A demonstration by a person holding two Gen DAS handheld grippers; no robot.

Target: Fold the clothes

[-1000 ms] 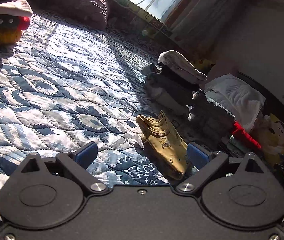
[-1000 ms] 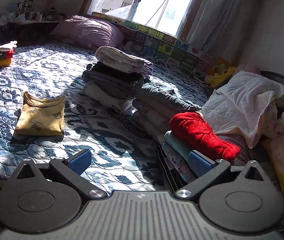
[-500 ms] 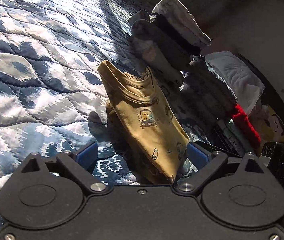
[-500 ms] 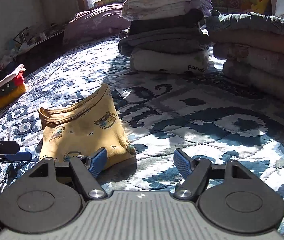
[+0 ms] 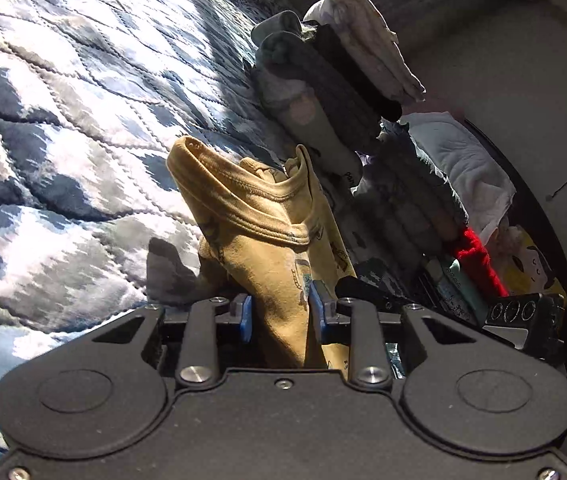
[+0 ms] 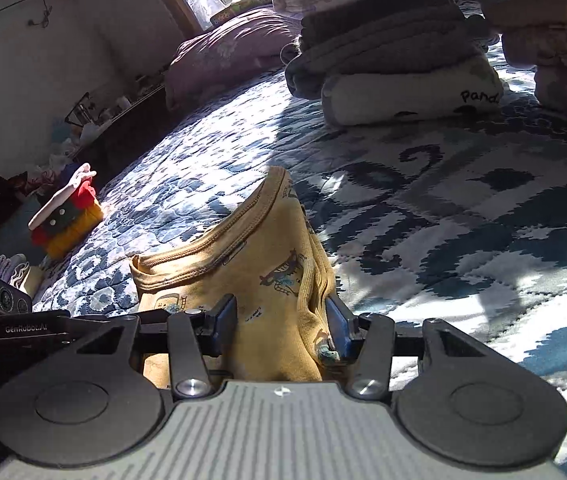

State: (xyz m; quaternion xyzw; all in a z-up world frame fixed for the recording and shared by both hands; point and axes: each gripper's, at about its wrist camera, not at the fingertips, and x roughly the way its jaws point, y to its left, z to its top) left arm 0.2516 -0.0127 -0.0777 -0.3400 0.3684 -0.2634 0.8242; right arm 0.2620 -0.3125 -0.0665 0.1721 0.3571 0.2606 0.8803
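Although two stacks of folded clothes [image 6: 395, 52] already stand side by side on the bed [image 6: 463, 216], one yellow shirt [image 6: 251, 264] with small printed figures is not yet among them. The bed, under a blue and white quilt, fills most of both views, with a purple pillow [image 6: 227, 48] at its far end by the window and a red and yellow soft toy [image 6: 65, 220] near its edge. The stacks sit well apart from the shirt, further up the bed; a red knitted piece [image 5: 479, 256] lies beyond them in the left view.

The shirt is already folded into a compact packet and lies near the front edge of the bed, collar end pointing away from the cameras. The left gripper [image 5: 279, 316] has its jaws clamped on one near part of the packet, and the right gripper [image 6: 279, 320] has its jaws closed on the neighbouring part, so the cloth bunches up between each pair.

Judging from this, the folding of this piece looks nearly finished. What seems left is to carry it across and set it on a stack, keeping the layers from sliding open.
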